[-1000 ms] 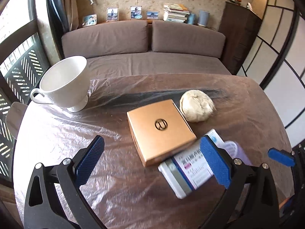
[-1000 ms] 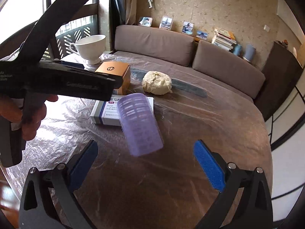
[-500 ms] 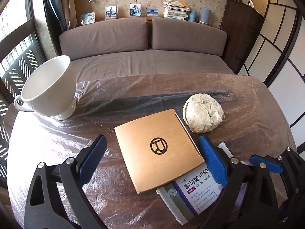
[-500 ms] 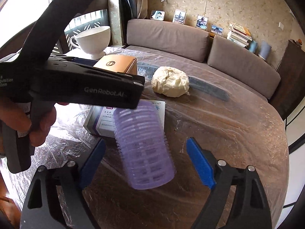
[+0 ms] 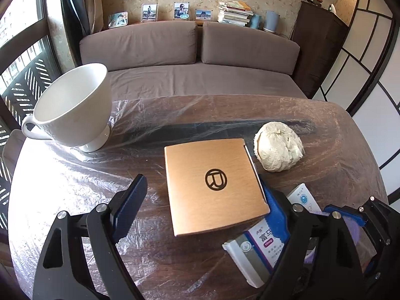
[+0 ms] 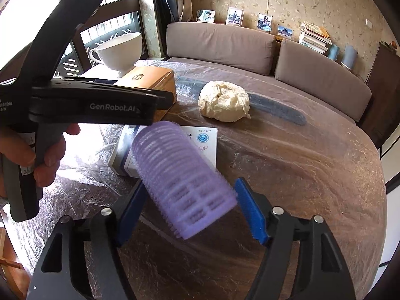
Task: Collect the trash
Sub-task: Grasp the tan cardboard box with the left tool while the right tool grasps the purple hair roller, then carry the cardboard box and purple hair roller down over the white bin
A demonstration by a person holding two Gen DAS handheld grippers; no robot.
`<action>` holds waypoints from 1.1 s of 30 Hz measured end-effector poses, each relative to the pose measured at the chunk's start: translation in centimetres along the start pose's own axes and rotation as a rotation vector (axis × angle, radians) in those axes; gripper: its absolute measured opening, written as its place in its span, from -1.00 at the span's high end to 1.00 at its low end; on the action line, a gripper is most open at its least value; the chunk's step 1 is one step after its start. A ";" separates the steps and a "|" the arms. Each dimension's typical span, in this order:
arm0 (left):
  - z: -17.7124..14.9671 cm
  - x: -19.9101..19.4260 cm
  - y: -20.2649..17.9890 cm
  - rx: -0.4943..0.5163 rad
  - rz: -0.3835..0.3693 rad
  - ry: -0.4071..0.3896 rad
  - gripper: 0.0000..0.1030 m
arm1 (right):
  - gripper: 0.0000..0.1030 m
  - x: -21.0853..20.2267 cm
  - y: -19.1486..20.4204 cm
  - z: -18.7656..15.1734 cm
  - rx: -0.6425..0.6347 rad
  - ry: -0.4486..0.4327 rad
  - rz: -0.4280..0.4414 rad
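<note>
A copper-coloured box (image 5: 212, 182) lies flat on the film-covered table (image 5: 75, 187). My left gripper (image 5: 202, 185) straddles it. The jaws are closing, and a gap still shows between the box and the left pad. A purple hair roller (image 6: 182, 175) lies partly on a white medicine box (image 6: 202, 137). My right gripper (image 6: 190, 185) has the roller between its closing jaws, the pads close beside it but not visibly pressing. A crumpled paper ball (image 6: 225, 103) sits behind them.
A large white cup (image 5: 72, 110) stands at the table's back left. A long dark comb-like strip (image 6: 275, 107) lies behind the paper ball. A hand (image 6: 37, 155) holds the left gripper's handle. A brown sofa (image 5: 175, 75) runs along the table's far edge.
Both grippers came closer to the table things and narrowed their jaws: the left around the copper box, the right around the purple roller. The things themselves have not shifted.
</note>
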State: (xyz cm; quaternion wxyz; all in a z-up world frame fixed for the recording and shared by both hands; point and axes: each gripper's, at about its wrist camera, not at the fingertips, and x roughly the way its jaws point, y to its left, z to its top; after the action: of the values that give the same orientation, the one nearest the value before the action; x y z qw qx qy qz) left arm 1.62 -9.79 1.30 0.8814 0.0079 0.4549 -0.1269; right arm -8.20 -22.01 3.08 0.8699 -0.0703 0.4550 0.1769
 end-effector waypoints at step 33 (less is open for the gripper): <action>-1.6 -2.4 -0.2 0.000 0.009 -0.017 -0.16 | 0.12 -2.9 -1.0 -1.0 0.088 -0.028 0.002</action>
State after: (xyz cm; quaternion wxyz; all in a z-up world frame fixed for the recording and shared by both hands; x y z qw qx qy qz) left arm -1.02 -9.24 2.30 0.8858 0.0090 0.4474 -0.1230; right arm -10.12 -23.98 4.81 0.8782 -0.0290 0.4502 0.1586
